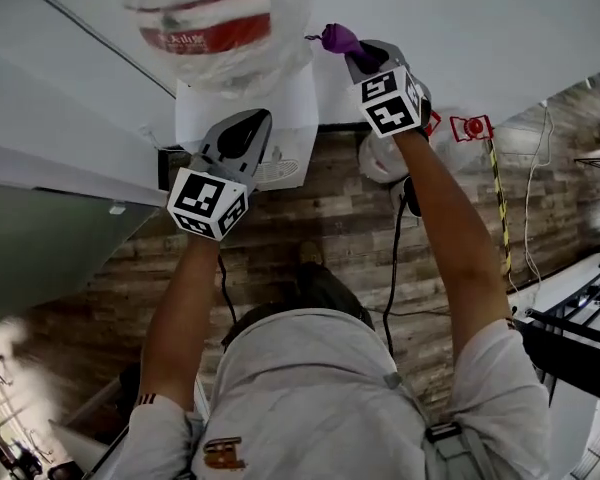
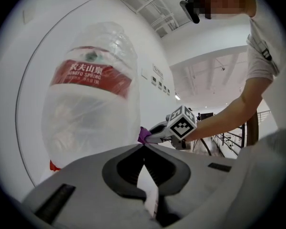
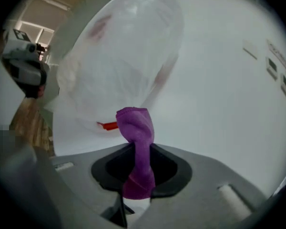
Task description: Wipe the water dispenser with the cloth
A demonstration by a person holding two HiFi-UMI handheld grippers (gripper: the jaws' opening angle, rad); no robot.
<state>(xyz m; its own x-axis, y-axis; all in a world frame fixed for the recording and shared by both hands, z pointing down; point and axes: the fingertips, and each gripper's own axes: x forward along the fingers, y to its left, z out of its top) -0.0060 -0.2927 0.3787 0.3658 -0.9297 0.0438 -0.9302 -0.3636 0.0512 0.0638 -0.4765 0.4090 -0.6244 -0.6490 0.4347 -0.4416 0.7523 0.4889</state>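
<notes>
Head view | right claw [image 1: 358,56] grips one purple cloth [image 1: 338,38] | left claw [image 1: 250,124] closed, empty | one water bottle [image 1: 215,23]

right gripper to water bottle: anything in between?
Only the purple cloth, clamped in the right gripper and poking up toward the water bottle. Seen in the right gripper view; contact unclear.

Large open commercial interior, office or showroom type. Evidence: tall white walls [image 1: 500,28], exposed ceiling ductwork [image 2: 148,4], small framed plaques [image 2: 158,81] along wall, wood-plank floor [image 1: 320,218], loose cables [image 1: 527,218], metal railing [image 2: 233,137], bottled water dispenser [image 1: 290,103].
</notes>
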